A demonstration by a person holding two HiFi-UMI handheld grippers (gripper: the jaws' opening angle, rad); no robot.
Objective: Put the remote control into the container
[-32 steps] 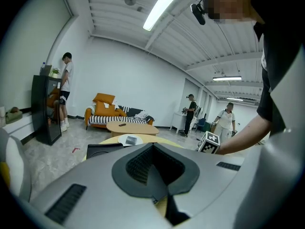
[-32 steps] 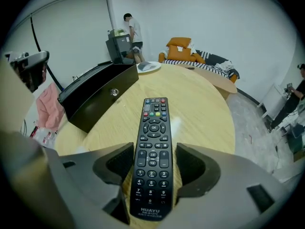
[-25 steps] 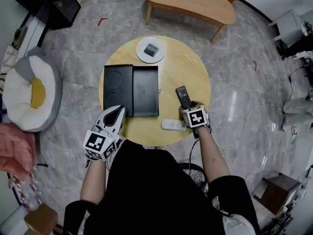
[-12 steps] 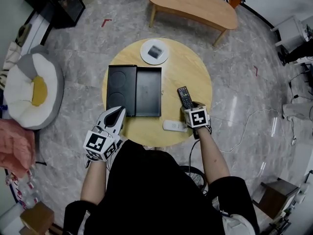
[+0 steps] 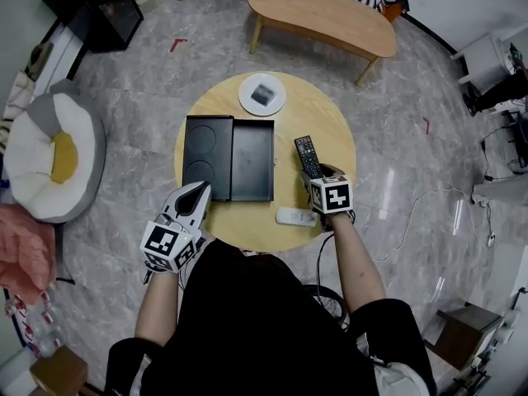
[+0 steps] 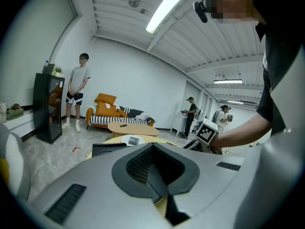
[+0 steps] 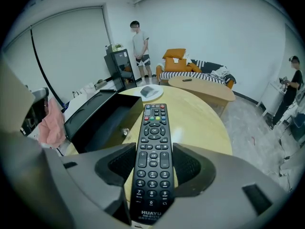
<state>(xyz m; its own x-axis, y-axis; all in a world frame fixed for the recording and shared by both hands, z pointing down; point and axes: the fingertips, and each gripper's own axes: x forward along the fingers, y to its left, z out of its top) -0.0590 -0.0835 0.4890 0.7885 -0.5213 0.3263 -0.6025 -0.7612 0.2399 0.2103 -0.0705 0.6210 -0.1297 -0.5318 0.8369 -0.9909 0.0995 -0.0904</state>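
A black remote control [image 5: 307,155] [image 7: 153,147] lies lengthwise between the jaws of my right gripper [image 5: 318,176] [image 7: 153,165]. The jaws have just been closing and now press on its sides, holding it a little above the round wooden table [image 5: 318,122]. The container is a black box [image 5: 252,162] [image 7: 97,120] standing open on the table to the left of the remote, with its lid [image 5: 206,145] lying flat beside it. My left gripper [image 5: 196,193] [image 6: 155,175] rests at the table's near left edge, its jaws together with nothing between them.
A white remote [image 5: 295,216] lies on the table just under my right gripper. A white plate [image 5: 261,94] with a dark item sits at the table's far side. Beyond it stands a low wooden table [image 5: 330,11]. A beanbag [image 5: 49,155] lies on the floor to the left, and people stand around the room.
My right gripper has closed on the black remote and risen off the tabletop with it, shifting slightly toward the far side. The left gripper has stayed where it was.
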